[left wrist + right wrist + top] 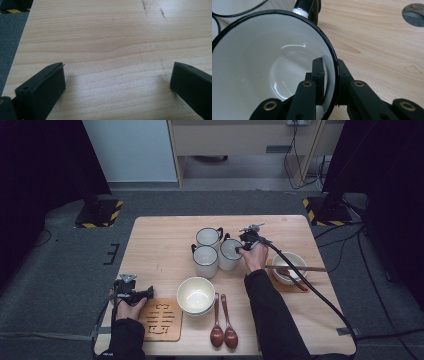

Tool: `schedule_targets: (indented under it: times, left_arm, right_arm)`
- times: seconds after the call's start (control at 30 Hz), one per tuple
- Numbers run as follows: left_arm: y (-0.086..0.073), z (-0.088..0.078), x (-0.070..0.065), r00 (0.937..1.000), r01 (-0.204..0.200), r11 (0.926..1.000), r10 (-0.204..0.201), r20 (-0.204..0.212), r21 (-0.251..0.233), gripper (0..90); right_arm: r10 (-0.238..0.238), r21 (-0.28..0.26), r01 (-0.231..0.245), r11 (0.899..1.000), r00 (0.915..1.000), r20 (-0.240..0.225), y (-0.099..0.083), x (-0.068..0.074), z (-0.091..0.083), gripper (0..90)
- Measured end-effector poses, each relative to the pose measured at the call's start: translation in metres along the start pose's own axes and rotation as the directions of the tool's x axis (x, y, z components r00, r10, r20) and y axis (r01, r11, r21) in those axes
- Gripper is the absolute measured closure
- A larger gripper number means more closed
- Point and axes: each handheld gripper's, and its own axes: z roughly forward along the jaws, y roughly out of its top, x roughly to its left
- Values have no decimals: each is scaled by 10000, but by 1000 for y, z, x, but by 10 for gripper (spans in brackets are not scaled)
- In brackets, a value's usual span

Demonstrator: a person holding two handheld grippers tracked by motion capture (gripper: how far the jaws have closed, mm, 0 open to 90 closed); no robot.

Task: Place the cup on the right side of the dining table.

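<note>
Three white mugs with black rims stand together at the table's back middle. My right gripper (243, 246) is shut on the rim of the rightmost mug (229, 255). In the right gripper view one jaw is inside the mug (262, 62) and the other outside, and the right gripper (329, 65) pinches the wall between them. The mug's black handle (305, 6) is on the far side. My left gripper (148, 293) rests near the table's front left. Its jaws are wide apart, and the left gripper (117, 75) has only bare wood between them.
A cream bowl (195, 295) sits front centre, with two brown spoons (223, 326) to its right and a wooden trivet (161, 319) to its left. At the right, a white bowl (290, 265) on a brown coaster holds chopsticks and a spoon. Two other mugs (206, 261) stand close to the held one.
</note>
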Motion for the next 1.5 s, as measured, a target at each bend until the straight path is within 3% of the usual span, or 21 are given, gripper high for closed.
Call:
schedule_targets:
  times: [0.9, 1.5]
  left_arm:
    - [0, 0, 0, 10000, -1, 10000, 1, -3, 1, 0]
    - [0, 0, 0, 10000, -2, 10000, 2, -3, 2, 0]
  right_arm:
    - [-5, -327, -20, 9995, 9971, -762, -6, -12, -12, 827]
    - [116, -1290, -211, 9914, 9972, -740, -5, -35, -49, 828]
